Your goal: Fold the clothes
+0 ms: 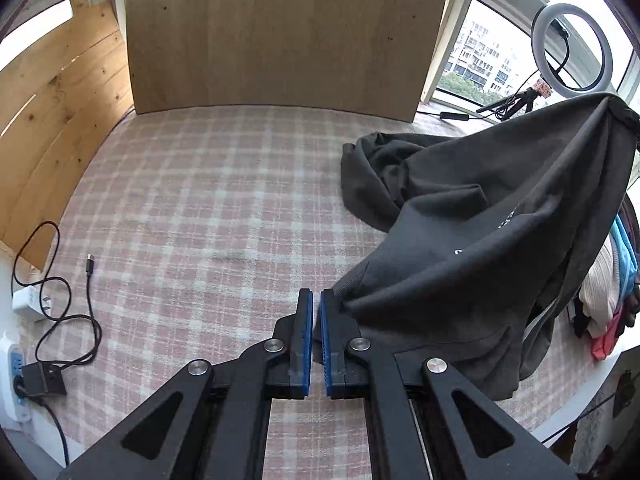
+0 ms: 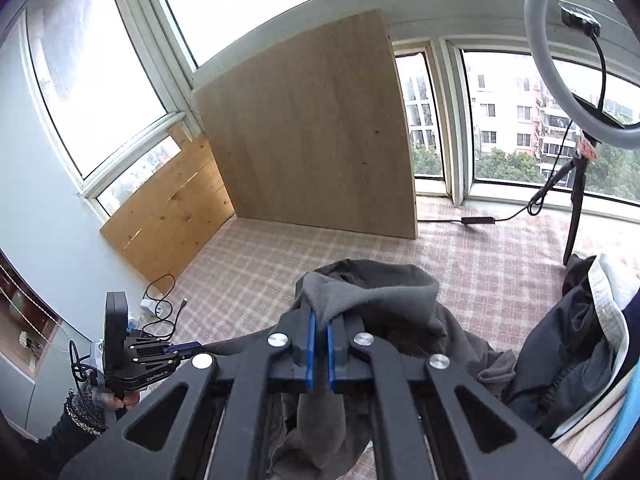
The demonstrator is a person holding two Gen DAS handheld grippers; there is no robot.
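Grey garment in right tongs, seemingly.

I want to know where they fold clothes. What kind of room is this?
Probably a glassed-in balcony or sunroom in a high flat, set up for filming. Big windows look out on apartment blocks, a ring light stands on a tripod, and a dark grey sweatshirt lies on a pink checked cloth.

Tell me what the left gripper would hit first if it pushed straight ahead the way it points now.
Most likely the checked cloth on the table: the left gripper points down at it, just left of the dark grey garment whose edge it pinches. Depth is hard to judge.
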